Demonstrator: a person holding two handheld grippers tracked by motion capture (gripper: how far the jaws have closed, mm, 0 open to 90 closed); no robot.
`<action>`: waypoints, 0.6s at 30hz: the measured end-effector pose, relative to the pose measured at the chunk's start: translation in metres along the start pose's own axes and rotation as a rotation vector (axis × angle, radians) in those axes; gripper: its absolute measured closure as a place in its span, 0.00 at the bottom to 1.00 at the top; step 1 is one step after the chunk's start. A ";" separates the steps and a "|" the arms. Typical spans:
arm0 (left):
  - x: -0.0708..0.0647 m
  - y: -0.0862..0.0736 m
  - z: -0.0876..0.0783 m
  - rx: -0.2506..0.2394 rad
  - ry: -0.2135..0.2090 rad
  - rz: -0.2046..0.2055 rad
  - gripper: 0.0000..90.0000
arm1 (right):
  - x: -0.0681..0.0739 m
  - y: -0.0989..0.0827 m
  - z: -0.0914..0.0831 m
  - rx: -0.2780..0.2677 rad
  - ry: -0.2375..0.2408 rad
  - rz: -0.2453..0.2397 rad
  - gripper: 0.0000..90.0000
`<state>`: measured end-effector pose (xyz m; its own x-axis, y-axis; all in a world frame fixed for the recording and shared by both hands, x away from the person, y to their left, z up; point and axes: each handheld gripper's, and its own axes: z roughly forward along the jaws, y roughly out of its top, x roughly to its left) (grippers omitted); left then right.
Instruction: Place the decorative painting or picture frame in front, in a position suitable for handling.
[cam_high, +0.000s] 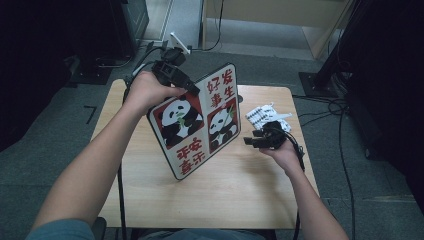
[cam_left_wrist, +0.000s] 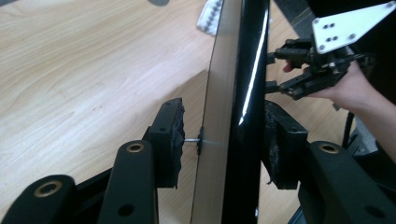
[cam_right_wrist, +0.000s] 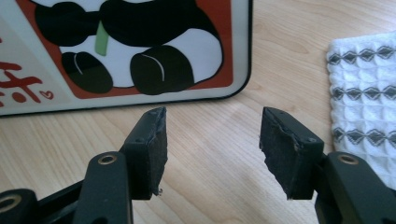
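The wooden counter (cam_high: 235, 185) carries the panda board (cam_high: 197, 122), standing tilted on its lower edge. The left hand-held gripper (cam_high: 192, 90) straddles the board's top edge, jaws parted, left pad clear. The right hand-held gripper (cam_right_wrist: 212, 140) gapes empty beside a patterned cloth (cam_right_wrist: 364, 88).

The panda board (cam_high: 197, 122) stands tilted on edge mid-surface (cam_high: 235, 200), blocking passage between left and right halves. A folded white cloth (cam_high: 265, 116) occupies the far right corner. The near surface lies open.
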<state>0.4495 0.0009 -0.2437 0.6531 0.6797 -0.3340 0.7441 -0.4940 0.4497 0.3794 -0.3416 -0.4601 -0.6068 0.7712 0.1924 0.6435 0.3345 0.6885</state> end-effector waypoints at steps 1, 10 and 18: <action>0.000 -0.001 -0.001 -0.009 0.001 0.002 0.59 | -0.001 0.000 0.000 0.000 -0.005 0.001 0.48; -0.002 -0.013 -0.019 -0.050 -0.004 0.009 0.56 | -0.014 0.005 0.005 0.009 -0.021 -0.014 0.48; -0.002 -0.033 -0.029 -0.125 -0.038 0.007 0.52 | -0.030 0.015 0.008 -0.011 -0.032 -0.003 0.49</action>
<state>0.4195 0.0320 -0.2345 0.6647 0.6540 -0.3611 0.7178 -0.4253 0.5513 0.4108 -0.3551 -0.4614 -0.5930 0.7875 0.1681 0.6364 0.3305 0.6970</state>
